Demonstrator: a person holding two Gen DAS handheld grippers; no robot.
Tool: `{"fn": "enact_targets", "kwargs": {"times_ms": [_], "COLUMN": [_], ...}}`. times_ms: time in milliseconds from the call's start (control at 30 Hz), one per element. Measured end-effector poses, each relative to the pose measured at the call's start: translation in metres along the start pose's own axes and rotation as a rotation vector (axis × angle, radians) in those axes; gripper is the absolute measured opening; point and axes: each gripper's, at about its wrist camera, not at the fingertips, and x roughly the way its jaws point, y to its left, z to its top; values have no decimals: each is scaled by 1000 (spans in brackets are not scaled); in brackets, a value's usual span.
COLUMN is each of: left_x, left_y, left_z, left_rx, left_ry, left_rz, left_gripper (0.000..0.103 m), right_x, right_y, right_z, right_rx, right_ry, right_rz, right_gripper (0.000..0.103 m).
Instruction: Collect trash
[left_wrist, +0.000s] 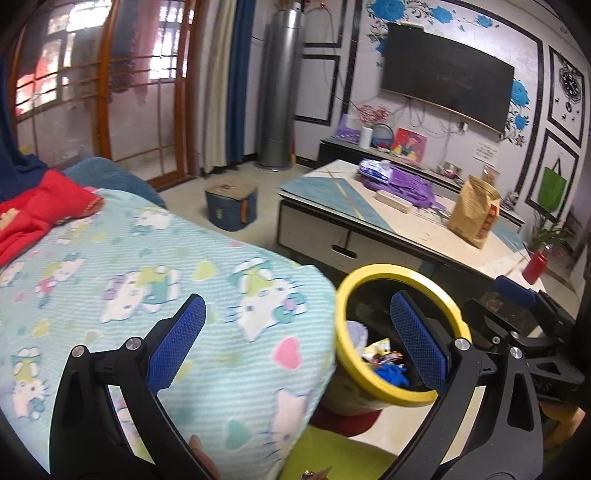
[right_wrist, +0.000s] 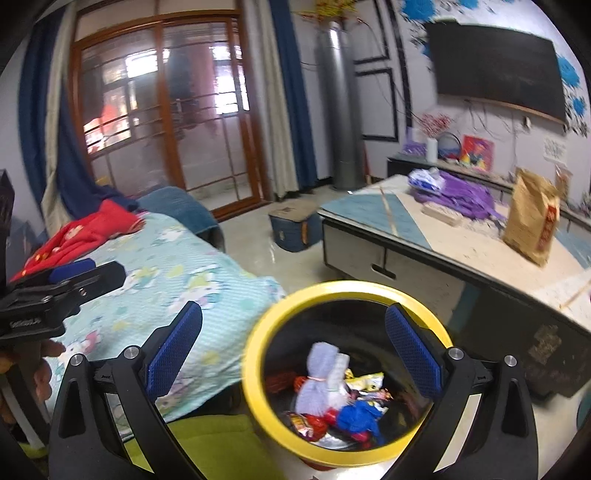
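A trash bin with a yellow rim (right_wrist: 255, 373) stands on the floor between the sofa and the coffee table; it also shows in the left wrist view (left_wrist: 341, 332). Inside lie a pale blue cloth bundle (right_wrist: 321, 380), snack wrappers (right_wrist: 365, 382) and a blue crumpled piece (right_wrist: 360, 415). My right gripper (right_wrist: 293, 354) is open and empty, just above the bin. My left gripper (left_wrist: 299, 339) is open and empty, over the sofa edge left of the bin. The right gripper's body (left_wrist: 517, 317) shows at the right of the left wrist view.
A sofa with a cartoon-cat blanket (left_wrist: 129, 266) and red clothes (left_wrist: 33, 214) lies left. A coffee table (right_wrist: 461, 236) with a brown paper bag (right_wrist: 532, 225) and purple cloth (right_wrist: 458, 195) stands right. A blue stool (right_wrist: 295, 227) sits on the floor. A green cushion (right_wrist: 207, 443) lies below.
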Motion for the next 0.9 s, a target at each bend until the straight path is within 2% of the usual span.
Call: {"fn": "enact_targets", "kwargs": {"times_ms": [200, 567, 900], "left_x": [-28, -69, -89], "left_y": [18, 30, 27], "left_z": [-12, -32, -47], "left_rx": [-3, 9, 3], "left_ry": [-53, -165, -223], "left_rz": [61, 92, 117], "left_gripper": [92, 92, 92], "right_x": [-16, -51, -52], "right_y": [33, 65, 76], "right_z": [-3, -16, -31], "right_rx": [-26, -73, -116], "right_ry": [-61, -210, -209], "right_rz": [38, -7, -1], "right_gripper": [97, 97, 97]}}
